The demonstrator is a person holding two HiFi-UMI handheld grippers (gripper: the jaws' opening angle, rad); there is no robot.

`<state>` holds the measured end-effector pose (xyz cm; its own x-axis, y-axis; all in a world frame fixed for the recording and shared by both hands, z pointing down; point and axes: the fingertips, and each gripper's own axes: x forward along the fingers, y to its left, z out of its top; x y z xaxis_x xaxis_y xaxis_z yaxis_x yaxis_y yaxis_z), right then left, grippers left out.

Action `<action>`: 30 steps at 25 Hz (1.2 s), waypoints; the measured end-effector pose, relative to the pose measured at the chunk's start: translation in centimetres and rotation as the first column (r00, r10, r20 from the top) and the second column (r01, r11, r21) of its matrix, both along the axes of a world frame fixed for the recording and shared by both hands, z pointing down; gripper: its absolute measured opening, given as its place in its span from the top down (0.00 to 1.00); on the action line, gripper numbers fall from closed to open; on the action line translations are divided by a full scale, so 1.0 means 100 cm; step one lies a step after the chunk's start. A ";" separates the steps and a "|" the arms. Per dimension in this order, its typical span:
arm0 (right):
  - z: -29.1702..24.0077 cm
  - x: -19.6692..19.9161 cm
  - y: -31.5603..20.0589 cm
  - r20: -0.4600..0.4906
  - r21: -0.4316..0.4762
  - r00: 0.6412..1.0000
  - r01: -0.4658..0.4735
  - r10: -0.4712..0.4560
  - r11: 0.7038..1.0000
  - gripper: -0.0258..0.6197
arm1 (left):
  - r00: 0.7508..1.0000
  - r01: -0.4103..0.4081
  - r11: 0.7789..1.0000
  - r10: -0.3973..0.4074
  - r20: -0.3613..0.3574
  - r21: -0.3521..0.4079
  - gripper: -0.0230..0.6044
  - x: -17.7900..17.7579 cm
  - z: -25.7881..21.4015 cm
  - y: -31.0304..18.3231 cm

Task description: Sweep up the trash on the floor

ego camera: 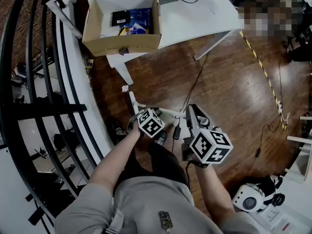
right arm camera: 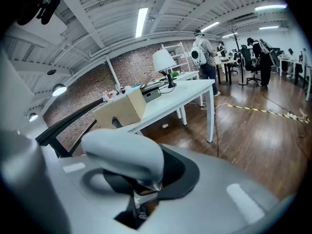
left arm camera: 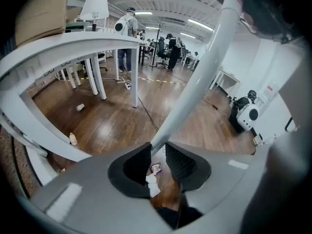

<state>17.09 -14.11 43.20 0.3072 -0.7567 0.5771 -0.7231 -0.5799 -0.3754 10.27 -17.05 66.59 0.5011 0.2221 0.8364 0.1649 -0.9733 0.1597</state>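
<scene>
Broom (ego camera: 168,112) looks light and stiff, its smooth pole (left arm camera: 195,84) likely slippery. Left gripper (left arm camera: 158,147) pinches the pole; right gripper (right arm camera: 146,177) clamps the rounded handle end (right arm camera: 124,152).

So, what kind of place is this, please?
Most likely an open-plan office or workshop: white desks, people at workstations in the background, and a wooden floor marked with striped tape.

small crumpled white paper (ego camera: 125,88) on the brown wooden floor (ego camera: 229,91)
</scene>
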 end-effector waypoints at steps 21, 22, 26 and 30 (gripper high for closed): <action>0.067 0.009 -0.010 0.112 -0.082 0.977 -0.175 0.183 0.981 0.88 | 0.986 -0.163 0.986 0.162 0.037 0.041 0.80 0.003 0.047 -0.040; 0.066 0.010 -0.003 0.112 -0.089 0.976 -0.178 0.188 0.980 0.88 | 0.985 -0.172 0.985 0.170 0.038 0.031 0.80 0.003 0.047 -0.030; 0.063 0.014 0.035 0.106 -0.116 0.970 -0.206 0.218 0.972 0.88 | 0.978 -0.204 0.979 0.204 0.041 -0.004 0.80 0.008 0.048 0.011; 0.055 0.026 0.072 0.096 -0.137 0.965 -0.230 0.244 0.963 0.88 | 0.975 -0.224 0.974 0.224 0.008 -0.023 0.80 0.022 0.039 0.054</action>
